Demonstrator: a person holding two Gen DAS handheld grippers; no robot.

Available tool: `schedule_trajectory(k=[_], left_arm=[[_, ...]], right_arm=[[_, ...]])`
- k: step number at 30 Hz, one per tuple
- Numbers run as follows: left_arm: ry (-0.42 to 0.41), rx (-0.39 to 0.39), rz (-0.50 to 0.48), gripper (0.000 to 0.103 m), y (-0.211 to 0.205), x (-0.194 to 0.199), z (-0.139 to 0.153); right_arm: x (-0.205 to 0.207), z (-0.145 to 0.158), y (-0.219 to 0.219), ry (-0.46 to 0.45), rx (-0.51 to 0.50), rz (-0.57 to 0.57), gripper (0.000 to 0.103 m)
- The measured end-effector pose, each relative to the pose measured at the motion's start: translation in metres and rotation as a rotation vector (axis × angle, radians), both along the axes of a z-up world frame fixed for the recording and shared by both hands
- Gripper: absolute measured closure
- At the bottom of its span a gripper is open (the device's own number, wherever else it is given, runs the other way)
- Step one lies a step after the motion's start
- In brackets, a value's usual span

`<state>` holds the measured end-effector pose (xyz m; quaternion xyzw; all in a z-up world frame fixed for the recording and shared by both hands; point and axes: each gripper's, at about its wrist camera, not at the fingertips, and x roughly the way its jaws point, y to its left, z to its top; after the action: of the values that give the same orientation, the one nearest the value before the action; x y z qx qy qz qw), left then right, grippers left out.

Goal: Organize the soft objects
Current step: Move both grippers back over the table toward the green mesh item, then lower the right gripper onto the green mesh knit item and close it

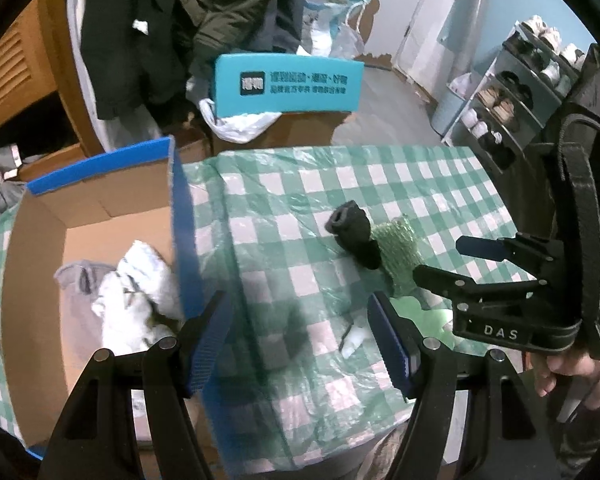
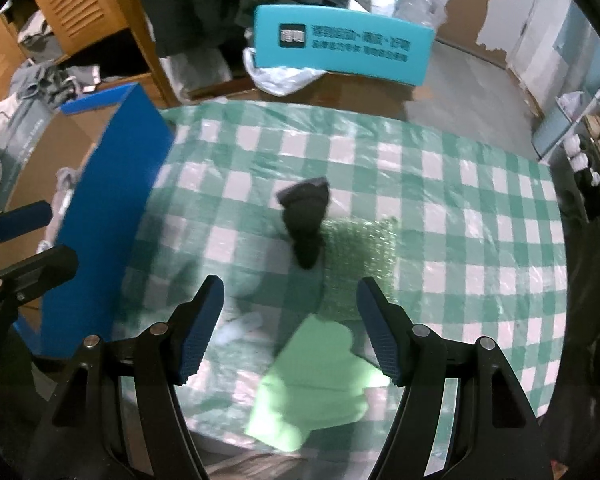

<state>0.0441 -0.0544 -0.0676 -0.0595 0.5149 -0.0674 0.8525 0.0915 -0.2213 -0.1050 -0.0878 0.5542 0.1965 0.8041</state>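
Both the left gripper [image 1: 300, 344] and right gripper [image 2: 290, 328] gape wide and empty; the dark sock [image 2: 306, 220] at twelve o'clock looks light and floppy, best pinched mid-body, beside the bubble wrap [image 2: 356, 252].

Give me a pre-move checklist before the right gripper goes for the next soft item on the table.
1. Right gripper open, nothing between its jaws: ok.
2. Left gripper open, holding nothing: ok.
3. Light green cloth lies flat just under the right gripper, unobstructed: ok.
4. Dark sock overlaps the green bubble wrap; picking one may drag the other: not ok.
5. Cardboard box open, with room beside the white cloth and grey garment inside: ok.
6. Small whitish item near the left gripper, soft or not: cannot tell.
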Motion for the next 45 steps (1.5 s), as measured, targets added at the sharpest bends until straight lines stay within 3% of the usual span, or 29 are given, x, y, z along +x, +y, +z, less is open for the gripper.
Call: schedule_trajectory(k=[11, 26, 45], left_arm=[[0.045, 0.018, -0.022, 0.032, -0.019, 0.019, -0.023], [0.149, 0.050, -0.033, 0.032, -0.041, 0.048, -0.075], [0.208, 0.029, -0.048, 0.032, -0.044, 0.059, -0.104]], right_arm=[[0.020, -0.028, -0.034, 0.059, 0.020, -0.076, 0.029], [0.050, -0.084, -0.047, 0.139, -0.002, -0.117, 0.029], [0.060, -0.120, -0.041, 0.147, -0.095, -0.099, 0.029]])
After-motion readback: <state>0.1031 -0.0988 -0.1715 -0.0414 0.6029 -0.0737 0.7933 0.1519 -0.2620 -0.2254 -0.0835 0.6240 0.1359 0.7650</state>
